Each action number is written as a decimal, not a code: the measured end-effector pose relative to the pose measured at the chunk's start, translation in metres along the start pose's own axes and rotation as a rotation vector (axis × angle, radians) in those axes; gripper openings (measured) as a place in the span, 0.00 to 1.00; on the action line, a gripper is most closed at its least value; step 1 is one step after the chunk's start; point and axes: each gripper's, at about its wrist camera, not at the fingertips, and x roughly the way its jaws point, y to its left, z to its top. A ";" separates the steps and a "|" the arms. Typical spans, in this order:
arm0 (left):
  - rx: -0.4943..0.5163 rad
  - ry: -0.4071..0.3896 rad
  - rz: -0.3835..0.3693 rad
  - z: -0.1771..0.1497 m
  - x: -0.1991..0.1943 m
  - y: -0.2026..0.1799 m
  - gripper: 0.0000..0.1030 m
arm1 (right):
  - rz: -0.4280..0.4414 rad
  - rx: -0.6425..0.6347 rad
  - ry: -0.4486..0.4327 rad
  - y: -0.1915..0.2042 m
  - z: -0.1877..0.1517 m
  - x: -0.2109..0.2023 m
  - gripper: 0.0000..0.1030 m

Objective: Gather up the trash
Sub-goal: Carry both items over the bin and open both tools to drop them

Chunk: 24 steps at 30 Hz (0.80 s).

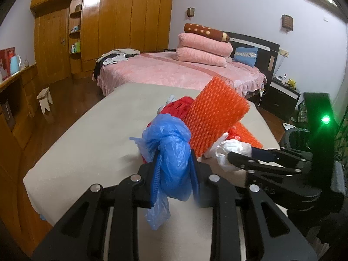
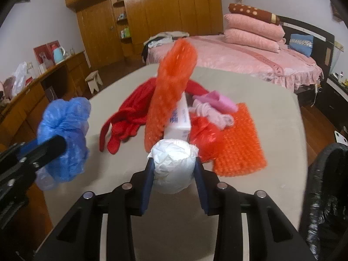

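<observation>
Tissue box (image 2: 179, 121) mostly hidden behind orange foam net (image 2: 171, 87), lettering blurred

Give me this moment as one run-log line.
left tool: shut on blue plastic bag | right tool: shut on white crumpled paper | bin: at right, nothing dropped yet

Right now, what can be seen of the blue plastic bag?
The blue plastic bag is thin, crinkled, translucent film, bunched and knotted into a loose wad. The left tongs are shut on it, fingers pressing either side, holding it above the beige table. A loose tail hangs below the fingers. In the left wrist view it overlaps the orange foam netting; contact is unclear.
</observation>
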 end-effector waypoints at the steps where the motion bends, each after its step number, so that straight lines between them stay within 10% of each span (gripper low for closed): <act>1: 0.003 -0.004 -0.003 0.001 -0.001 -0.001 0.23 | 0.001 0.005 -0.011 -0.002 0.001 -0.008 0.35; 24: 0.166 -0.072 -0.265 0.020 -0.042 -0.147 0.23 | -0.246 0.138 -0.200 -0.120 -0.013 -0.162 0.35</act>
